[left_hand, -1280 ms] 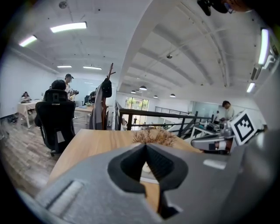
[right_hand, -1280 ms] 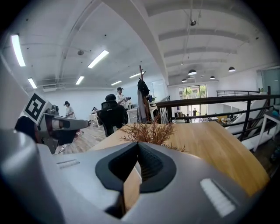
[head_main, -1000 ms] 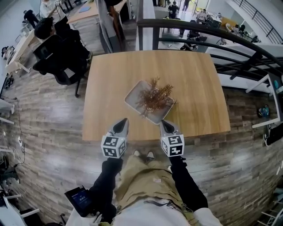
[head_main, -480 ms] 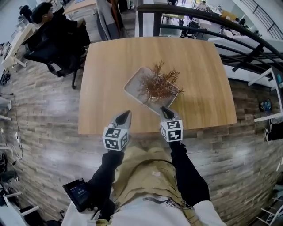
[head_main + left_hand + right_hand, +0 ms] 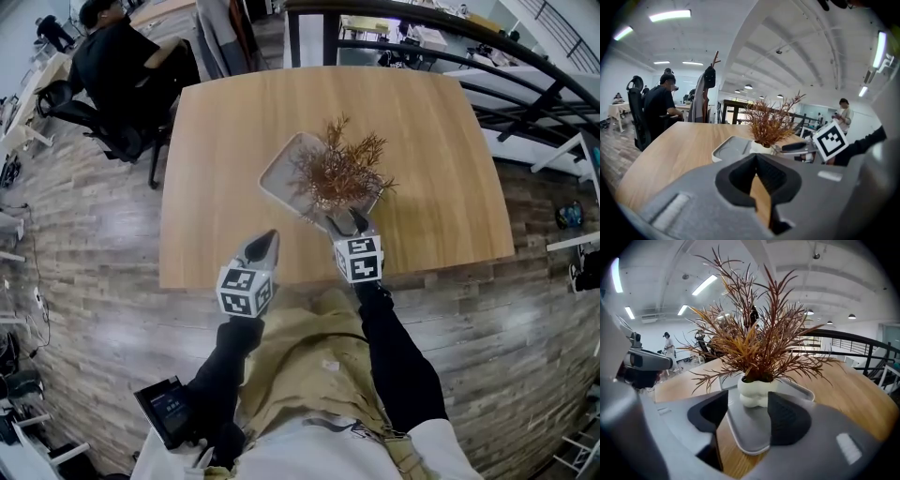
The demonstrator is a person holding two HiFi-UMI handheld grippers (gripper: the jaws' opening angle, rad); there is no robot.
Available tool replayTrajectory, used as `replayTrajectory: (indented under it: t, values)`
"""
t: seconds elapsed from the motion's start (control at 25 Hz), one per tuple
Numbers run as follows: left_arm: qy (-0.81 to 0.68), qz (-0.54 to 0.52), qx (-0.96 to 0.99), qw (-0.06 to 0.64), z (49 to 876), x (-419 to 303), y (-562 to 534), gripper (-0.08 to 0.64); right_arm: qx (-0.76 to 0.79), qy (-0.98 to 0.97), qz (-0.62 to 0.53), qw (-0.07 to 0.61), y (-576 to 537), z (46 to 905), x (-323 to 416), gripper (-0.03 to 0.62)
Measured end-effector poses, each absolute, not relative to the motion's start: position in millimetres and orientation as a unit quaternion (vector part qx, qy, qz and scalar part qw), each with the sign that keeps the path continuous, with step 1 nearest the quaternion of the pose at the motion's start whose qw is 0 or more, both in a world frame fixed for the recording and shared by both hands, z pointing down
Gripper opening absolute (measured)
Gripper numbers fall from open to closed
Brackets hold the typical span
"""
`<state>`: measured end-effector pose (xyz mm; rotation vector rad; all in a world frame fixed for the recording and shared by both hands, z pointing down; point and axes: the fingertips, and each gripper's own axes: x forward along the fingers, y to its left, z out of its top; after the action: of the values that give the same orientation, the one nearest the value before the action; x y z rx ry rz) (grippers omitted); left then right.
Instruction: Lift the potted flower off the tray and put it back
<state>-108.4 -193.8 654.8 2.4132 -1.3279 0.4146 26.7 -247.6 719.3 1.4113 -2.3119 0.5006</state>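
The rust-brown dried flower in its white lumpy pot sits on the grey rectangular tray at centre frame, right gripper just opening, jaws apart flanking the pot, left gripper closed, lower left.

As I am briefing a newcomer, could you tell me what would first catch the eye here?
A rust-brown potted flower stands on a grey tray on the wooden table. The right gripper, its jaws just opening, faces its white pot, with nothing between them yet.

Bare table lies open around the tray; spreading branches overhang the white pot.
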Motion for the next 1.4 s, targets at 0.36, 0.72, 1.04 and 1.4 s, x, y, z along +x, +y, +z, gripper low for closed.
replayTrajectory:
  t: [0.36, 0.72, 1.04, 1.4]
  values:
    - [-0.459, 0.145, 0.861, 0.168, 672.2, -99.8, -218.7, 0.002, 0.5, -0.826, 0.174, 0.194, -287.9, 735.3, 23.9, 0.394]
    - [-0.459, 0.147, 0.86, 0.169, 678.4, -110.4, -238.5, 0.002, 0.489, -0.829, 0.179, 0.203, -317.4, 744.4, 4.2, 0.48]
    - [-0.466, 0.15, 0.855, 0.169, 683.3, -117.6, -239.3, 0.002, 0.495, -0.824, 0.19, 0.199, -330.0, 753.8, 4.8, 0.491]
    - [-0.473, 0.155, 0.851, 0.171, 679.3, -125.1, -241.0, 0.002, 0.506, -0.817, 0.195, 0.199, -330.5, 754.7, 4.7, 0.491]
